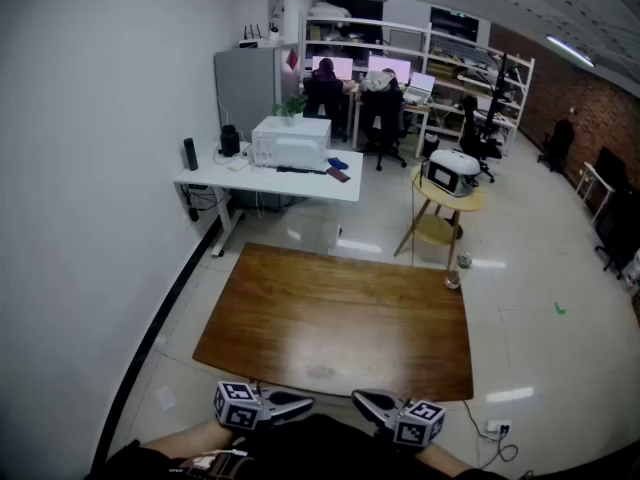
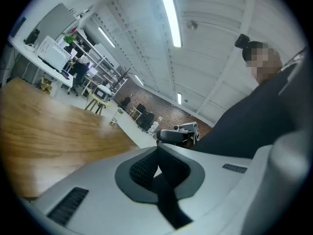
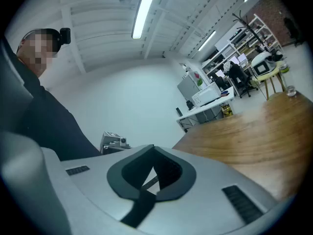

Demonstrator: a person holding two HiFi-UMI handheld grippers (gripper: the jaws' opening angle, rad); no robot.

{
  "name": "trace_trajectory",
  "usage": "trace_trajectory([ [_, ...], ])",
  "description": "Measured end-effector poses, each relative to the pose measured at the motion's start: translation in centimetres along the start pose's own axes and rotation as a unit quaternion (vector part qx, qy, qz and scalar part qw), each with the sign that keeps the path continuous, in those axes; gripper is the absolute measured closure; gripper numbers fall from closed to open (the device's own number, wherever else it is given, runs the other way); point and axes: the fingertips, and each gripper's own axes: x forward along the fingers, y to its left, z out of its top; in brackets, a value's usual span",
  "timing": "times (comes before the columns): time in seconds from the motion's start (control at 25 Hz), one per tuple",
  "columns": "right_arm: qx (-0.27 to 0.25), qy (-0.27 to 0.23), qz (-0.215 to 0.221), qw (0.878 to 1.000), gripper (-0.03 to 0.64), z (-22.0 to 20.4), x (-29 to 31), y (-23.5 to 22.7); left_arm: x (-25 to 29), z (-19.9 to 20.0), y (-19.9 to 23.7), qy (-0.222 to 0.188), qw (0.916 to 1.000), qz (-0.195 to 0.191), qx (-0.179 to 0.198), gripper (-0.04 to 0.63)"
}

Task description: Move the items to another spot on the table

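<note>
The brown wooden table (image 1: 330, 318) lies in front of me with nothing on its top; no items to move show in any view. Both grippers hang low at the table's near edge, close to my body, tips pointing at each other. My left gripper (image 1: 308, 402) is shut with nothing in it; in the left gripper view its jaws (image 2: 157, 148) meet, with the right gripper (image 2: 178, 135) just beyond. My right gripper (image 1: 357, 398) is also shut and empty; in the right gripper view its jaws (image 3: 153, 148) touch at the tip, and the left gripper (image 3: 113, 141) shows behind.
A white desk (image 1: 270, 180) with a white boxy appliance (image 1: 290, 143) stands beyond the table's far left. A round yellow side table (image 1: 447, 200) carries another appliance (image 1: 450, 173). A glass jar (image 1: 453, 280) sits on the floor by the far right corner. A white wall runs along the left.
</note>
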Motion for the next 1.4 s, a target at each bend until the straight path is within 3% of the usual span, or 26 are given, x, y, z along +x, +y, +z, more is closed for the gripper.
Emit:
trace_trajectory([
  [0.24,0.000,-0.009,-0.021,1.000,0.614,1.3,-6.6,-4.2,7.9,-0.2,-1.0,0.012,0.9997,-0.022,-0.001,0.594],
  [0.48,0.024,-0.019,-0.057,0.998,0.614,1.6,-12.6,-9.3,15.0,-0.9,-1.3,0.057,0.9964,-0.062,-0.009,0.594],
  [0.84,0.022,-0.031,-0.127,0.991,0.614,6.4,-11.9,-15.6,19.6,4.1,4.8,0.051,0.9925,-0.109,-0.023,0.594],
  [1.16,0.014,-0.066,-0.210,0.975,0.612,12.3,-13.7,-22.7,26.5,6.9,11.3,0.119,0.9775,-0.173,-0.014,0.594],
  [1.4,-0.001,-0.101,-0.234,0.967,0.612,15.5,-20.2,-28.1,34.5,8.1,12.9,0.147,0.9757,-0.160,0.030,0.594],
])
